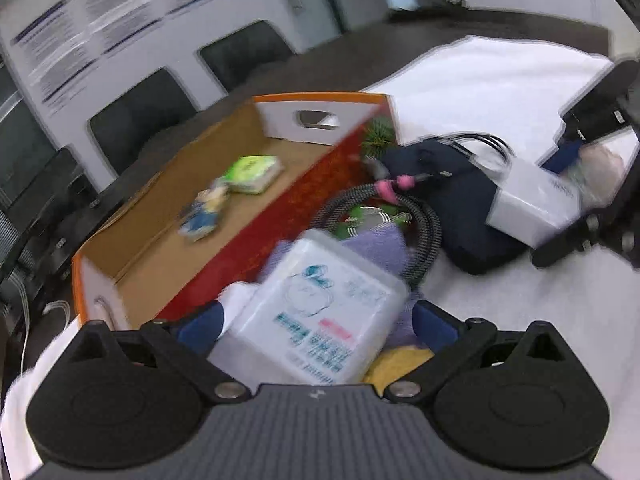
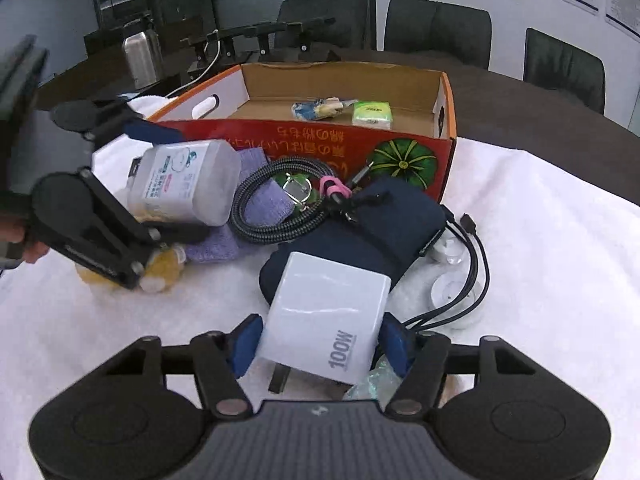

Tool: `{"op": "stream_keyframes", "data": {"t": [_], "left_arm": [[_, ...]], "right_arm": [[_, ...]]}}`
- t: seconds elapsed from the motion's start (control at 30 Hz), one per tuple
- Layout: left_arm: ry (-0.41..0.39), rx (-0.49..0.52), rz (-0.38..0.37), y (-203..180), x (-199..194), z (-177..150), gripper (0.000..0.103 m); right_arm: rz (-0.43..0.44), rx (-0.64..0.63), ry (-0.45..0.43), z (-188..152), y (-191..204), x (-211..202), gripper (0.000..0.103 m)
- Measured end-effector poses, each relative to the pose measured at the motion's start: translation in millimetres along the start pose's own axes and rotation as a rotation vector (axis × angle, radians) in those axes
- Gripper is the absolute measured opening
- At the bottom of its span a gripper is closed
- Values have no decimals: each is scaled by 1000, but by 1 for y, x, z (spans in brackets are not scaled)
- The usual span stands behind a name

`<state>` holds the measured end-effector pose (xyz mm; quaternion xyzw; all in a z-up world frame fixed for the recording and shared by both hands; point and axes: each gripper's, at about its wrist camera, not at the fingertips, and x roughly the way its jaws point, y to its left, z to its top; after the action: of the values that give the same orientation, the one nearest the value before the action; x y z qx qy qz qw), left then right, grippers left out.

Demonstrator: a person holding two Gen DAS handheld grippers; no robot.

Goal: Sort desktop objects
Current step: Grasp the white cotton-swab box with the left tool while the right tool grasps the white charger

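Carrying two loads, you have the left gripper (image 2: pixel 172 184) pinching the translucent bottle (image 2: pixel 186 182) just beside the cardboard box (image 2: pixel 448 148), and the right gripper (image 2: pixel 320 346) clamping the white charger (image 2: pixel 328 316) over the cloth. Clear the box's red wall before releasing each.

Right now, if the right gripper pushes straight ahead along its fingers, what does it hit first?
The right gripper is shut on the white 100W charger, so that leads. Straight ahead lies the dark navy pouch, probably first contact; beyond it is the cardboard box. Depth is uncertain.
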<state>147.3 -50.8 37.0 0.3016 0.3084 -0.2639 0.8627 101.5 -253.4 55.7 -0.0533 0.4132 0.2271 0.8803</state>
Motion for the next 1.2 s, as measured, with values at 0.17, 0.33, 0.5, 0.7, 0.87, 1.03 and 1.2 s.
{"op": "stream_keyframes", "data": {"t": [0.17,0.33,0.5,0.7,0.87,1.03,1.2], "left_arm": [[46,-26,18,1,-3,7,77],[5,-146,18,16,-24,11,71],[-57,-265,35,34,-51,10,70],[-111,-399,71,64,-72,11,70],[-104,-466,82,73,-78,0,70],[-106,-478,105,73,-90,-17,70],[-134,-500,93,72,-91,-21,70]], "right_arm": [[56,-12,-98,17,4,-36,53],[34,-14,-90,42,-5,-37,27],[85,47,-5,39,-19,-18,32],[30,40,23,13,-13,-2,62],[29,46,74,-16,-12,0,58],[-2,48,36,-43,-15,-42,65],[-111,-71,21,-67,-1,-56,69]]}}
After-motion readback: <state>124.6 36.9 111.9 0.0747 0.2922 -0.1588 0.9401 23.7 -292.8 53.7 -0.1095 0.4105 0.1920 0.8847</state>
